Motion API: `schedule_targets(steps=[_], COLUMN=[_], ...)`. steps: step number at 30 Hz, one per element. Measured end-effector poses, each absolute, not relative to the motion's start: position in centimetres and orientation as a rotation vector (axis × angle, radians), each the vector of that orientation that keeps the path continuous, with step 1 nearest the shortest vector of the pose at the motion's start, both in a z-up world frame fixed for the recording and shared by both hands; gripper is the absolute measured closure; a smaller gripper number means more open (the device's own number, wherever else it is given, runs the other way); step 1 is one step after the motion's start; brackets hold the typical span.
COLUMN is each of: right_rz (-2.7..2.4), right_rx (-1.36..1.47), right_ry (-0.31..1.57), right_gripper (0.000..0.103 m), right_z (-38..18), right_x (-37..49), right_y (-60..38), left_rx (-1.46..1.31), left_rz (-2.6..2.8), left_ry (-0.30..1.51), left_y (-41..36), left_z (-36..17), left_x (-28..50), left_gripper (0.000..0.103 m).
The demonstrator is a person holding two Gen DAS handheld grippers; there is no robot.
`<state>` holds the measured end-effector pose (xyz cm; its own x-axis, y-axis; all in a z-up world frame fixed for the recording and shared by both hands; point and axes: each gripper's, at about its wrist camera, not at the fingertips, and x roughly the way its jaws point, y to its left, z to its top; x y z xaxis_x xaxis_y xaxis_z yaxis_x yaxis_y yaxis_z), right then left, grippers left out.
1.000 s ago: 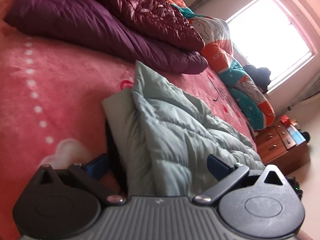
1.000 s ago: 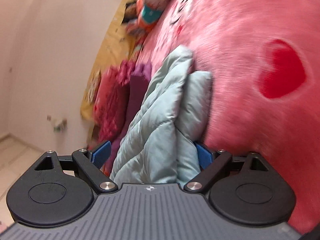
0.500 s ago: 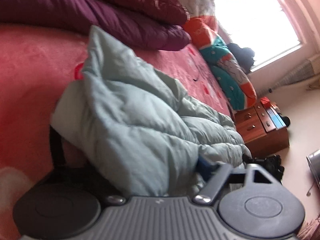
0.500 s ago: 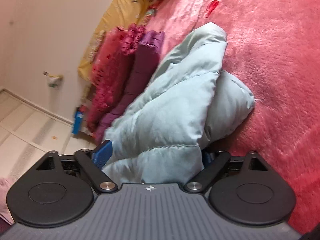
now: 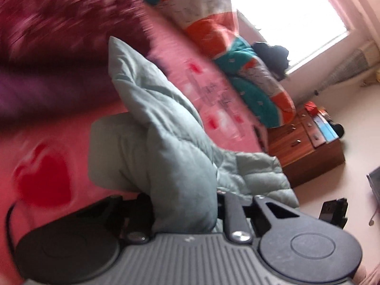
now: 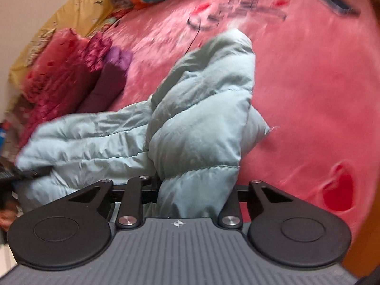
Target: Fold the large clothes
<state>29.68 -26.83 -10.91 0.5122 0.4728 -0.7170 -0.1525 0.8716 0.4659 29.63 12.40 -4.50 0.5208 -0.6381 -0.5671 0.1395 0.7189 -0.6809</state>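
A pale green quilted padded jacket (image 5: pixel 166 142) is bunched up over the pink bed (image 5: pixel 59 142). My left gripper (image 5: pixel 184 204) is shut on one thick fold of it; the fingers are buried in the fabric. In the right wrist view the same jacket (image 6: pixel 201 118) rises from my right gripper (image 6: pixel 197 190), which is shut on another fold of it. The rest of the jacket hangs left of the right gripper toward the bed's edge. Both views are blurred.
Folded purple and dark red quilts (image 5: pixel 47 47) lie at the far side of the bed, also in the right wrist view (image 6: pixel 71 76). A teal and orange patterned duvet (image 5: pixel 237 54) lies along the bed. A wooden dresser (image 5: pixel 306 147) stands beside the bed under a bright window.
Both grippers have closed on the jacket and lifted it, bunching it. Both cameras have swung, so the bed and quilts shifted in view.
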Motion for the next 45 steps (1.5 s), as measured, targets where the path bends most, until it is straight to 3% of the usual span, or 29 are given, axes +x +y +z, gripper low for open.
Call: schedule_targets(steps=[7,14,24,27,29,34,36,38,41,43,45], right_rz=[0.206,0.087,0.041,0.03,0.036,0.018,0.013,-0.01,-0.042,-0.067,-0.082], right_rx=[0.29,0.229,0.092,0.046,0.029,-0.027,-0.031,-0.037,-0.012,0.018,0.07], right_ry=[0.786,0.607,0.548,0.548,0.566,0.593,0.598,0.598,0.598,0.592,0.593], right_gripper=[0.073,0.073,0.073,0.073,0.072,0.056,0.042,0.024,0.002,0.002,0.002], right_z=[-6.0,-3.3,-7.1,-8.4,-9.6,-12.6,-12.8,-12.9,-11.8,-11.5,-11.3], right_x=[32.5,41.6,55.5,57.4,58.4,60.0,60.7,60.6,59.9,60.1,60.3], right_y=[-30.0,-34.0,-32.4,-31.2,-30.8,-31.0,-30.7,-30.9,-31.7,-31.9,-32.5], left_rx=[-0.574,-0.487,-0.398,-0.389,-0.368,-0.353,-0.347,-0.31,-0.286,-0.268,-0.248], left_rz=[-0.631,-0.632,-0.454,-0.408,-0.379,-0.331,-0.314,-0.274,-0.198,-0.128,-0.089], left_ry=[0.818,0.724,0.702,0.711,0.719,0.695,0.687,0.675,0.659,0.629,0.588], left_y=[6.1,0.6,-2.6,-2.9,-2.9,-2.4,-2.5,-2.7,-2.6,-2.4,-2.2], left_z=[-1.1,-1.4,-6.0,-7.7,-9.3,-11.1,-11.2,-11.0,-10.2,-9.5,-8.5], left_x=[40.6,53.6,64.5,66.2,66.5,66.3,66.5,66.2,66.0,65.4,64.6], left_gripper=[0.084,0.084,0.084,0.08,0.072,0.051,0.046,0.025,0.012,0.002,0.002])
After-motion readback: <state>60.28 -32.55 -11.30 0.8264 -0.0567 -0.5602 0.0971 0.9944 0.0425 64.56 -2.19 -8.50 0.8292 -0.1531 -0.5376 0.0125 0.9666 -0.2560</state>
